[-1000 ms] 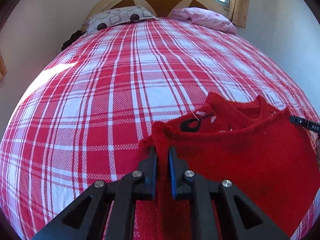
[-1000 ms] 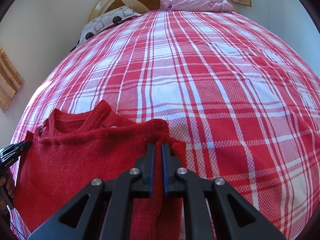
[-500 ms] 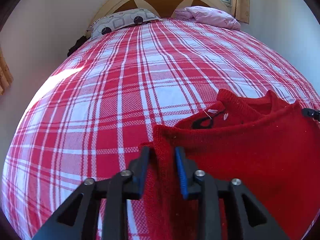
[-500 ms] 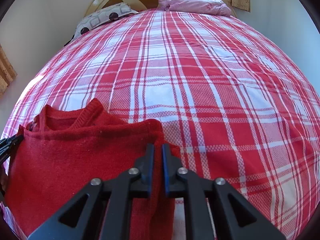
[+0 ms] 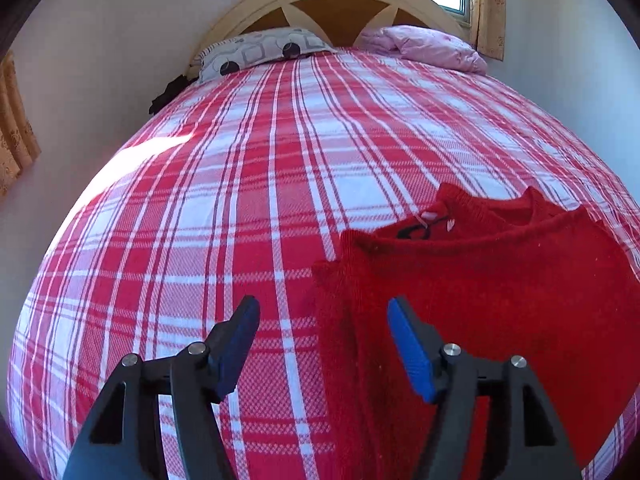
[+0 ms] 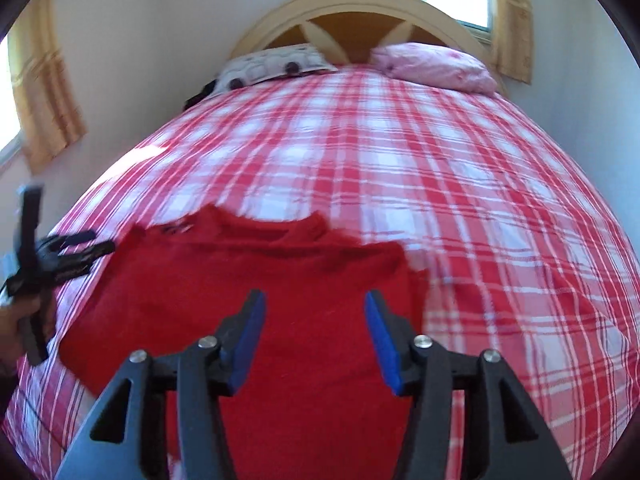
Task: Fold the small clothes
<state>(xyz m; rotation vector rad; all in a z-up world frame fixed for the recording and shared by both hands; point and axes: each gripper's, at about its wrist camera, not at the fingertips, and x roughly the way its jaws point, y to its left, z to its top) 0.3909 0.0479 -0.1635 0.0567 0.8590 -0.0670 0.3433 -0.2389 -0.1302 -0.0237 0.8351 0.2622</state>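
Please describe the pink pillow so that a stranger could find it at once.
Look at the arched wooden headboard of the bed with the red-and-white plaid sheet. Two pillows lie below it; the plain pink crumpled pillow is nearer the window, unlike the grey patterned pillow.

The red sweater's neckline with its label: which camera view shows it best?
The left wrist view. There the red sweater is sharp, and its neckline with the white label and dark mark reads clearly. In the right wrist view the sweater is motion-blurred, and the neckline is only a smear.

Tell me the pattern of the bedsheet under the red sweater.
Red-and-white plaid bedsheet, clearest in the left wrist view.
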